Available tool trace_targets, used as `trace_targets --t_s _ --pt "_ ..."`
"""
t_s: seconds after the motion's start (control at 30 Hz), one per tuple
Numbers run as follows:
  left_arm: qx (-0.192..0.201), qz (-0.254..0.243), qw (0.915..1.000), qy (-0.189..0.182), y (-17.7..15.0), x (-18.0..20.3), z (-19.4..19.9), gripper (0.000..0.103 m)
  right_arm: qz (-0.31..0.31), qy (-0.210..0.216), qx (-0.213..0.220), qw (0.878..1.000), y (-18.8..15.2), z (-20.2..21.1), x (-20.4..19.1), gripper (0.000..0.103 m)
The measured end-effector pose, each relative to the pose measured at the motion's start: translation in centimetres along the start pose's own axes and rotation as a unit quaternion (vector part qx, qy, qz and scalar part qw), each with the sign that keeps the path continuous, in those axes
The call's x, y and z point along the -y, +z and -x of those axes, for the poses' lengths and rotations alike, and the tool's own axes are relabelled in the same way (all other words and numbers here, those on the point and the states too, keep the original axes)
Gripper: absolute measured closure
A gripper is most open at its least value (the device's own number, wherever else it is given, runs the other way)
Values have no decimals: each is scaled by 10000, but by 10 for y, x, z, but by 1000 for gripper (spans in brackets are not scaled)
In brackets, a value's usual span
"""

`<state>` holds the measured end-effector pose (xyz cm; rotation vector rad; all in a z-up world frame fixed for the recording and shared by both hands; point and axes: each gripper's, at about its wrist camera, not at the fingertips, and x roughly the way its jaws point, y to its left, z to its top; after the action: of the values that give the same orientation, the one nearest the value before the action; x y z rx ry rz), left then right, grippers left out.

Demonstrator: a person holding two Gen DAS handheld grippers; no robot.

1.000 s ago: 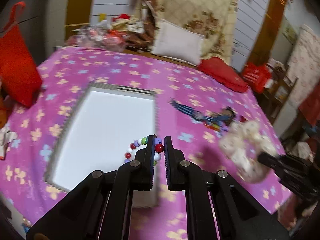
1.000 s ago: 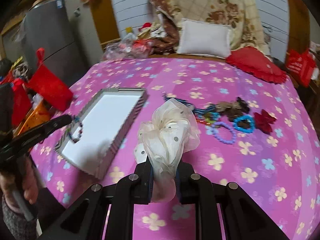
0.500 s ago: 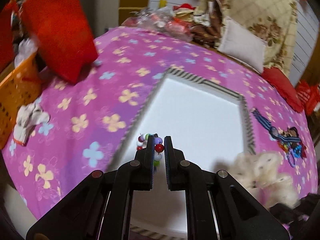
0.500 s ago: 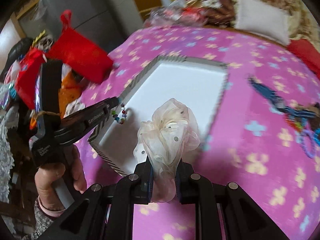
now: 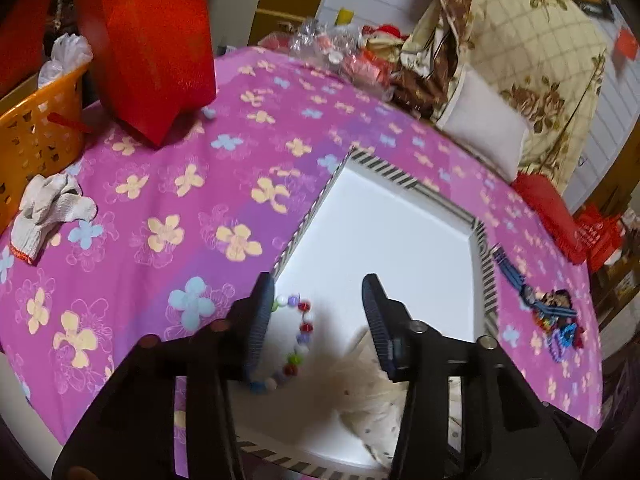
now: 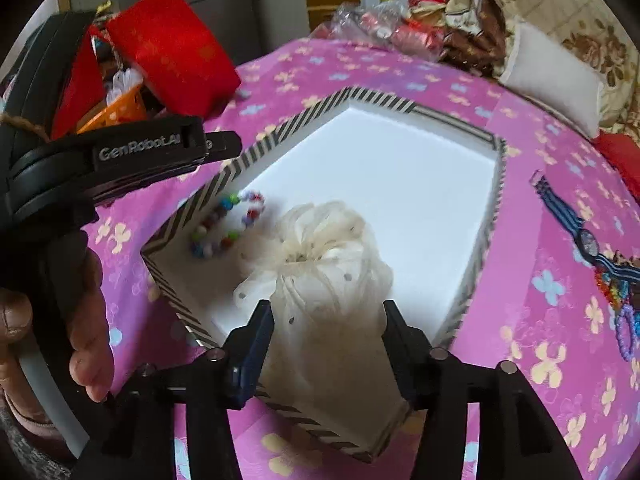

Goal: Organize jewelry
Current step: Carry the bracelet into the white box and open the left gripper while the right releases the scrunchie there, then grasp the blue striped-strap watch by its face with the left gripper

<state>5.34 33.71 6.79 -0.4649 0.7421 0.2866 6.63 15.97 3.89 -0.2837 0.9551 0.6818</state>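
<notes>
A white tray with a striped rim (image 5: 376,168) (image 6: 280,136) lies on the pink flowered cloth. A multicolour bead bracelet (image 5: 296,340) (image 6: 228,224) lies in its near-left corner. My left gripper (image 5: 318,320) is open just above it, jaws apart and empty. A cream sheer scrunchie (image 6: 320,256) (image 5: 372,404) rests in the tray beside the bracelet. My right gripper (image 6: 328,344) is open, its fingers either side of the scrunchie without squeezing it. The left gripper (image 6: 216,142) also shows in the right wrist view, above the tray's left rim.
More jewelry lies on the cloth right of the tray: a blue striped watch (image 6: 576,224) and a pile of bead bracelets (image 5: 560,324). A red bag (image 5: 152,40), an orange basket (image 5: 36,128) and white gloves (image 5: 48,208) sit at the left. Pillows (image 5: 484,136) are behind.
Both grippers moved over the tray's near end and opened. The bead bracelet dropped from the left gripper and the scrunchie from the right; both now lie in the tray.
</notes>
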Motion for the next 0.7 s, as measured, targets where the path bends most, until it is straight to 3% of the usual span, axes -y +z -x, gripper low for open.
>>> trace_targets --t_s 0.2,0.4,0.53,0.7 --pt "27 -14 10000 -33 -2 10 7 56 -343 -72 208 9992 -16 34 30 50" --pt "100 -274 9995 -135 -11 33 17 55 -1083 -573 400 9917 -58 78 104 49" --pt "94 -693 9964 -472 -26 69 30 55 -1765 -1138 512 9764 -91 103 166 49" --pt "-284 -1227 9871 -994 -43 126 37 55 -2592 -1448 702 9523 -119 128 230 49"
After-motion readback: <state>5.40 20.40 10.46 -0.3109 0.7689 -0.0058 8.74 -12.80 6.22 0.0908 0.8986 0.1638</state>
